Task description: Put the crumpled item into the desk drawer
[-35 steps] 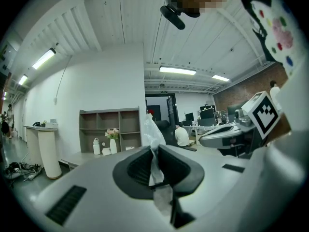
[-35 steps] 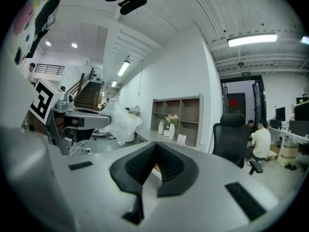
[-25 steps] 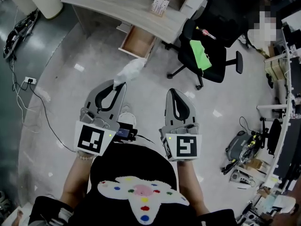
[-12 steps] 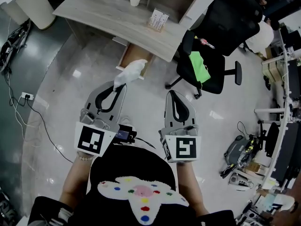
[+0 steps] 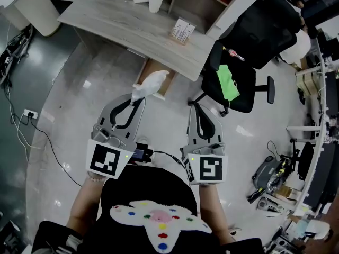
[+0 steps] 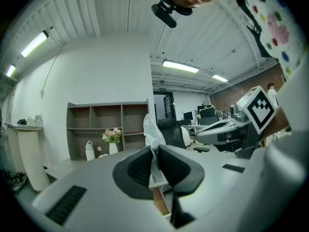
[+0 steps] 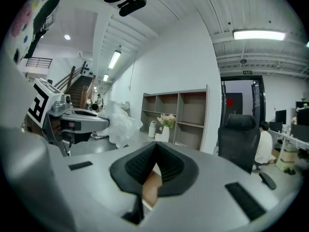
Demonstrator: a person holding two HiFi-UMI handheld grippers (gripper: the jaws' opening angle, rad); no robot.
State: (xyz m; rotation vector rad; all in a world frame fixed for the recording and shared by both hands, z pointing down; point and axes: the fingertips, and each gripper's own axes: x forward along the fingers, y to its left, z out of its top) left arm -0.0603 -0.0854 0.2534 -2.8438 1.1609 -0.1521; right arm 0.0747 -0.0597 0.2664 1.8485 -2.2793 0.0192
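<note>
1. The crumpled item [image 5: 151, 83], a bit of white crinkly film, is pinched by one end in the jaws of the left gripper [image 5: 136, 98] and carried in the air above the floor, short of the desk.
2. The drawer [image 5: 150, 67] under the surface [image 5: 132, 28] already stands pulled out, so I would say opening is done. What is left is the last stretch of the approach, lowering the item into the drawer and letting go. Whether the drawer must then be pushed shut, the task does not say.
3. The right gripper [image 5: 197, 108] hangs alongside with its jaws pressed together on nothing.
4. The head view alone gives the layout: the item in line with the open drawer, and an office chair [image 5: 233, 70] just to the right of it.
5. The left gripper view shows what the head view cannot: the jaws nipped tight on the film [image 6: 151, 132], most of it sticking up free beyond them.
6. The right gripper view [image 7: 155, 148] confirms its jaws are bare, and shows the bundle [image 7: 120, 122] from the side, puffed out ahead of the left gripper [image 7: 77, 117].
</note>
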